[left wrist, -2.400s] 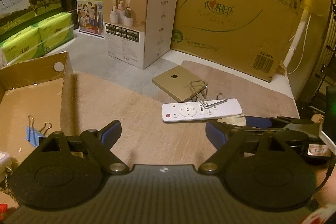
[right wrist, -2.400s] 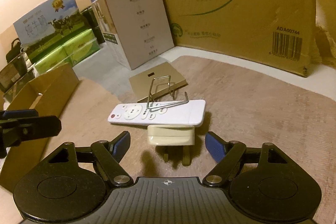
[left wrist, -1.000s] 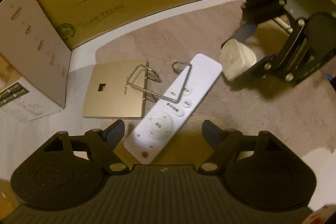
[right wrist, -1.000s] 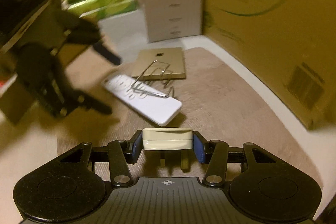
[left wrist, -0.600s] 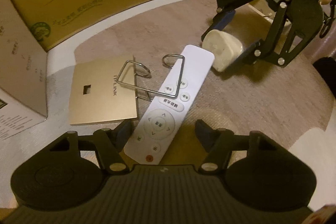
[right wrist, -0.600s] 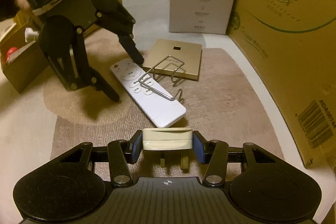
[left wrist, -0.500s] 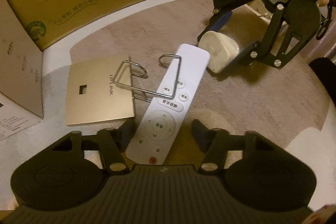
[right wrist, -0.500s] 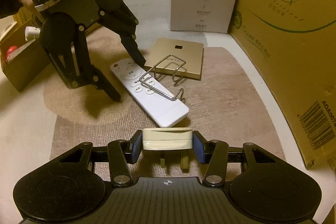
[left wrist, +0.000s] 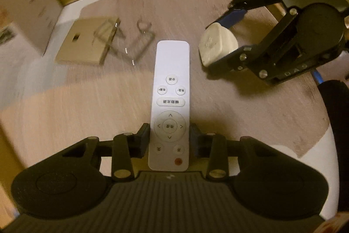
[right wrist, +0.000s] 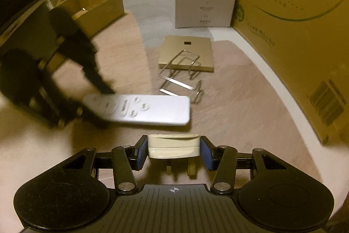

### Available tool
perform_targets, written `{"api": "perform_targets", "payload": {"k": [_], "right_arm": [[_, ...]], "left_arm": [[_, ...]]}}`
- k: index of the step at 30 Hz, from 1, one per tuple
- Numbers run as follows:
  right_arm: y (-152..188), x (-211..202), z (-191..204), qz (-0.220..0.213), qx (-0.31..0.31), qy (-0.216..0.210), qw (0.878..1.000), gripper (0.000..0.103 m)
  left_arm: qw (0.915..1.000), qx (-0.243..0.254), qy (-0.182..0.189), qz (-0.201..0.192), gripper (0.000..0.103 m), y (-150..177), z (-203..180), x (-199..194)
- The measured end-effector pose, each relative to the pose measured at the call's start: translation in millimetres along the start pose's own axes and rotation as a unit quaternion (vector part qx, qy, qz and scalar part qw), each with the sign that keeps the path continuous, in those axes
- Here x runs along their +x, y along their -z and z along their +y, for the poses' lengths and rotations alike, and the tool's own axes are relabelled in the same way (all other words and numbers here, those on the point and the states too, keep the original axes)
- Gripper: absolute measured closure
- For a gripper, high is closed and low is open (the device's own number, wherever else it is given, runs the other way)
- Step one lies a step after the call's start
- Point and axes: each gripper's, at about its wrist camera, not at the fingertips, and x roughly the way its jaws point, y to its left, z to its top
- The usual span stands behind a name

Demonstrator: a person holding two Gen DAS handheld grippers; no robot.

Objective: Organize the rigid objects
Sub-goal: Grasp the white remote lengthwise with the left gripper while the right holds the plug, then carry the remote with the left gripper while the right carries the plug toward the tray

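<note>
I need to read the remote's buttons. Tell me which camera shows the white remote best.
The left wrist view: the white remote lies lengthwise and sharp, its buttons legible, between the closing fingers of the left gripper. The right wrist view shows the remote crosswise, motion-blurred, one end hidden by that gripper.

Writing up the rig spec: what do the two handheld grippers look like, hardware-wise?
Both match: the left gripper and right gripper are matte black, with a ribbed centre housing, two round side discs, linkage arms on silver pivot pins and blue finger pads. A small white crosshair mark sits on the housing. Seen from the left wrist, the right unit shows faint pale lettering and a dark sleeve behind it.
</note>
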Motion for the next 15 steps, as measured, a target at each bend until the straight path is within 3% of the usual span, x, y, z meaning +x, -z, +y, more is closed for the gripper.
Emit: {"api": "perform_targets", "payload": {"k": [7, 10, 15], "right_arm": [[34, -24, 46, -0.014, 0.089, 0.005, 0.996, 0.053], [48, -32, 71, -0.024, 0.103, 0.011, 0.994, 0.053], [65, -40, 100, -0.032, 0.123, 0.024, 0.992, 0.053]], "left_arm": [[0.9902, -0.124, -0.04, -0.05, 0.068, 72, -47, -33], [0.9871, -0.135, -0.056, -0.067, 0.068, 95, -70, -43], [0.98, -0.167, -0.034, -0.102, 0.064, 109, -80, -48]]}}
